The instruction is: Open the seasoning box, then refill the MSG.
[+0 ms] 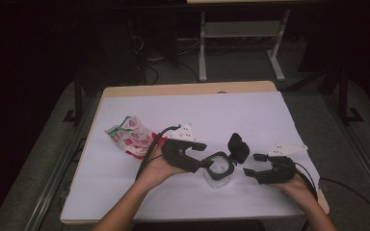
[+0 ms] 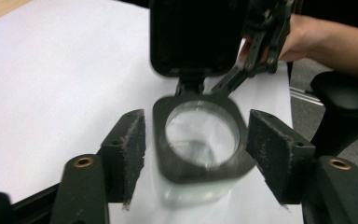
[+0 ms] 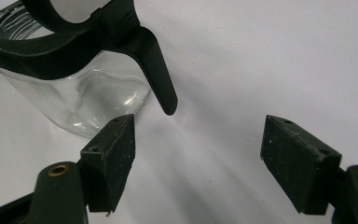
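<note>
With the left gripper (image 2: pixel 196 144) spread around the glass jar (image 1: pixel 218 169) and the right gripper (image 3: pixel 198 156) spread empty nearby, a sideways nudge could tip the jar with its hinged lid (image 1: pixel 238 147) open.

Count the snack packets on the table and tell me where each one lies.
1. A single crumpled red, white and green snack packet lies on the white table cover, left of the left gripper and the clear jar with its black lid flipped open.

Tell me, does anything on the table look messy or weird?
A crumpled red-and-white wrapper lies alone at the table's left, like litter. The clear jar stands upright with its black lid flipped open, which looks deliberate. Nothing is spilled or broken.
</note>
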`<action>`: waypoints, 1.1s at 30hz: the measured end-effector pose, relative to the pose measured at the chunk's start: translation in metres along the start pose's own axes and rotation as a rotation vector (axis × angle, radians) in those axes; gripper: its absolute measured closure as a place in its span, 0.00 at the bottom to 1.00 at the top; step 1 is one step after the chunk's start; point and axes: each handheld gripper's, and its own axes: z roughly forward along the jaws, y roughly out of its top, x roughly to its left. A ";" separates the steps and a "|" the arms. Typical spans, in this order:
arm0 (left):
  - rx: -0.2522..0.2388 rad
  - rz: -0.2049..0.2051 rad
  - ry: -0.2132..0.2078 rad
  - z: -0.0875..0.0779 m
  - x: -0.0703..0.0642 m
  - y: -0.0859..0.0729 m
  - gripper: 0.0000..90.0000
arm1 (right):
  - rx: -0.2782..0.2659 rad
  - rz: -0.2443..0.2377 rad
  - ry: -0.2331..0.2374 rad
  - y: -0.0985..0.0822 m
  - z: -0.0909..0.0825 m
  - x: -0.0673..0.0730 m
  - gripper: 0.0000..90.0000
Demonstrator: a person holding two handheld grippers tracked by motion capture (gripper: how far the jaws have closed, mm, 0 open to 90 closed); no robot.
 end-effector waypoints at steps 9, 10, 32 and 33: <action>-0.008 -0.043 0.038 -0.018 0.005 -0.020 0.36 | -0.002 -0.005 -0.004 0.000 0.000 0.002 0.29; -0.005 -0.047 0.044 -0.021 0.005 -0.022 0.36 | -0.001 -0.006 -0.003 0.000 0.000 0.002 0.29; 0.016 -0.102 0.119 -0.047 0.010 -0.071 0.29 | 0.001 0.002 -0.007 -0.002 -0.001 0.001 0.29; 0.013 -0.102 0.123 -0.048 0.010 -0.073 0.29 | -0.002 0.006 -0.007 -0.002 -0.002 0.000 0.29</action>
